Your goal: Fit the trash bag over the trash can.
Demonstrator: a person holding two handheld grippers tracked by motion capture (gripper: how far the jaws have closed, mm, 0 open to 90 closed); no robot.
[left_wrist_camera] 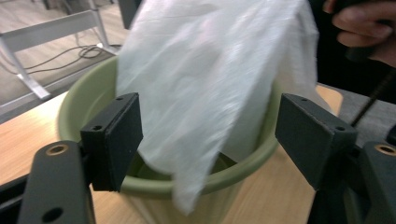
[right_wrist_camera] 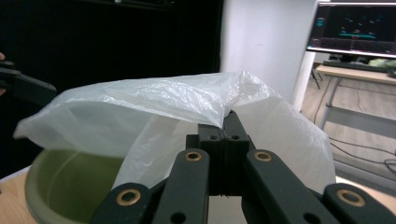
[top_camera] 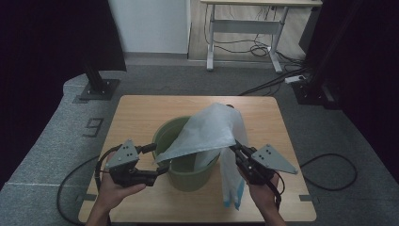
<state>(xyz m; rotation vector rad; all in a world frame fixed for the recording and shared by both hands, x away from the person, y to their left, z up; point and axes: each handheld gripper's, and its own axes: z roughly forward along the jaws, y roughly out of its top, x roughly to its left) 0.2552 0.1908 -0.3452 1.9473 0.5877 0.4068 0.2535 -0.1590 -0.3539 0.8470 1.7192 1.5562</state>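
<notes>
Wooden table [top_camera: 141,113] on grey carpet [top_camera: 56,136]; white wall [top_camera: 150,23] and second desk [top_camera: 263,9] with cables behind. Green bucket [top_camera: 188,176] stands on table centre. White bag [top_camera: 211,129] drapes over bucket rim. Right gripper [top_camera: 234,147] pinches bag edge, jaws closed. Left gripper [top_camera: 157,160] jaws wide, bag between but not pressed.

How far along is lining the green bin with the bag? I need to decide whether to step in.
Done: the white plastic bag is lifted above the green bin, part hanging inside. In hand: the right gripper is shut on the bag's edge; the left gripper has open jaws, bag between them, ungripped. Left: spread the mouth over the rim and push the bag in.
</notes>
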